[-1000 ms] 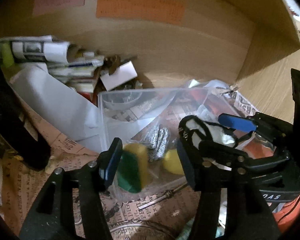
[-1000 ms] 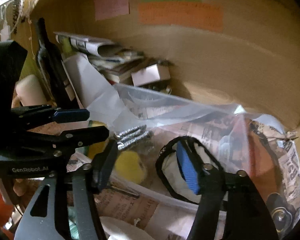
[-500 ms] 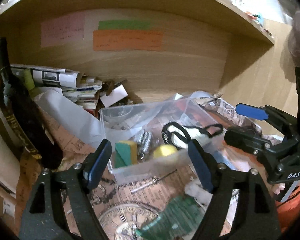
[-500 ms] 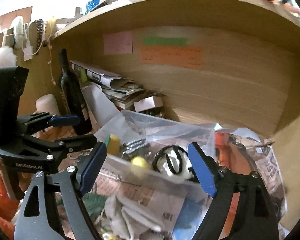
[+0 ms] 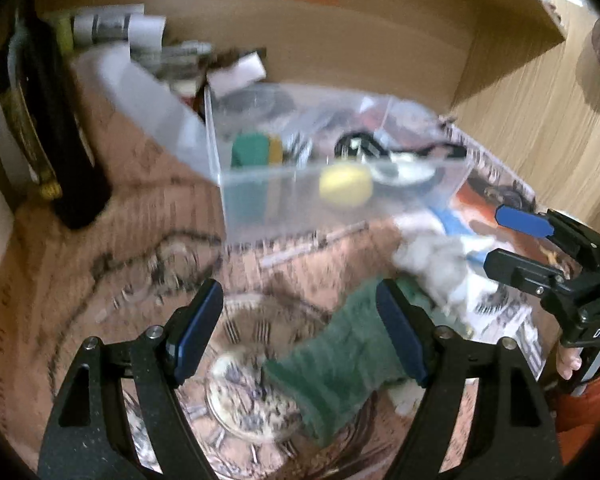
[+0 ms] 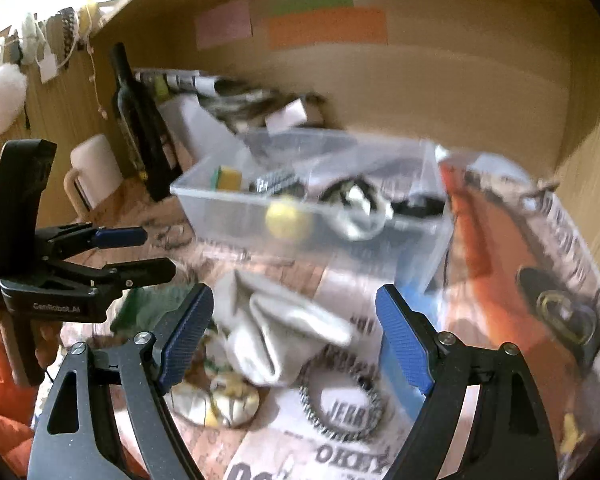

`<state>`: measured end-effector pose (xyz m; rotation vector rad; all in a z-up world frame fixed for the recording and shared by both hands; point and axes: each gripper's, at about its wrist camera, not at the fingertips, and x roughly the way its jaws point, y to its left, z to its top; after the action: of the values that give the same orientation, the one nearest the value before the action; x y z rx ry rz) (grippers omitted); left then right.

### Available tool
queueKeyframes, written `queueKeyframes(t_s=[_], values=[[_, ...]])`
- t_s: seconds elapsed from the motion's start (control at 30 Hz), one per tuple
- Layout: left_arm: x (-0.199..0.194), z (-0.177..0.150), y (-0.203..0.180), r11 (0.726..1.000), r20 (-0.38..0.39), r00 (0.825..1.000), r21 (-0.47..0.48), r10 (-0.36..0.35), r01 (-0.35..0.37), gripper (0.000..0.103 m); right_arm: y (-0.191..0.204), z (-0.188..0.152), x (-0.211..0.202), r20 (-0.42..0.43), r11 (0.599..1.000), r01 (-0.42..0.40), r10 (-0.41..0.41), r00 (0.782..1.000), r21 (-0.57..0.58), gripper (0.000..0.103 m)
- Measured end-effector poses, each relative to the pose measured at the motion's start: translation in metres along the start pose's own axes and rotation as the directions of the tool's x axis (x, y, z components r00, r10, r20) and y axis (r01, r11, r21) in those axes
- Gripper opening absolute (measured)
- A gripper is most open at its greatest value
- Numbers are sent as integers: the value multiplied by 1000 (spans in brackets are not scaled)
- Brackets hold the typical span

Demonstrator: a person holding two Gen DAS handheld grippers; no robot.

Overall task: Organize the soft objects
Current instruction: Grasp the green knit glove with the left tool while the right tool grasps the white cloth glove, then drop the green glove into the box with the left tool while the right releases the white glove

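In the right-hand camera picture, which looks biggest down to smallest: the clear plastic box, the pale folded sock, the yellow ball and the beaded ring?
Largest to smallest, as they look in that view:
1. clear plastic box
2. pale sock
3. beaded ring
4. yellow ball

The sock and ring lie nearer the camera than the box and ball, so their true sizes may differ.

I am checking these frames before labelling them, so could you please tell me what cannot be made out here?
- Left wrist view: motion blur smears the green cloth, so its fold is unclear.
- Both views: the coloured notes on the back wall are too blurred to read.
- Right wrist view: the black and white item in the clear bin is blurred behind the bin wall, so its kind is unclear.
- Right wrist view: the left gripper covers part of the green cloth.
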<state>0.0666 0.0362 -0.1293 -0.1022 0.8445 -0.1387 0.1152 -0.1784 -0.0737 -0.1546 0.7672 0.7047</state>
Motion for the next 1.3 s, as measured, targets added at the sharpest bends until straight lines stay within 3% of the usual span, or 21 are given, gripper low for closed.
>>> queueKeyframes(t_s=[0.17,0.3,0.37,0.6,0.67,0.73,1.0,1.3], values=[[14,-18,-1,1000,-52,999,6,-17,17,79,3,-11,16,-59,1000,0,0,998,-4,81],[17,-21,-4,999,-48,998,3,-31,32,76,0,-13,24,-70,1000,14,-14,997,4,81],[19,-21,-5,999,-47,998,6,-42,42,64,-3,-13,25,-66,1000,10,-9,998,20,79],[22,-21,-13,998,-36,999,48,-36,38,33,-1,-13,30,-71,1000,7,-5,997,16,38],[22,-21,-13,998,-38,998,50,-43,45,19,0,-13,28,-60,1000,4,-3,998,13,32],[21,-20,-14,997,-40,998,54,-44,46,13,1,-11,26,-44,1000,3,-3,999,12,28],[5,-8,-11,999,21,1000,44,-23,22,10,-1,2,5,42,1000,2,-3,999,22,24],[-34,23,-7,999,165,986,42,-13,6,9,-5,19,-20,143,999,24,-27,989,28,24]])
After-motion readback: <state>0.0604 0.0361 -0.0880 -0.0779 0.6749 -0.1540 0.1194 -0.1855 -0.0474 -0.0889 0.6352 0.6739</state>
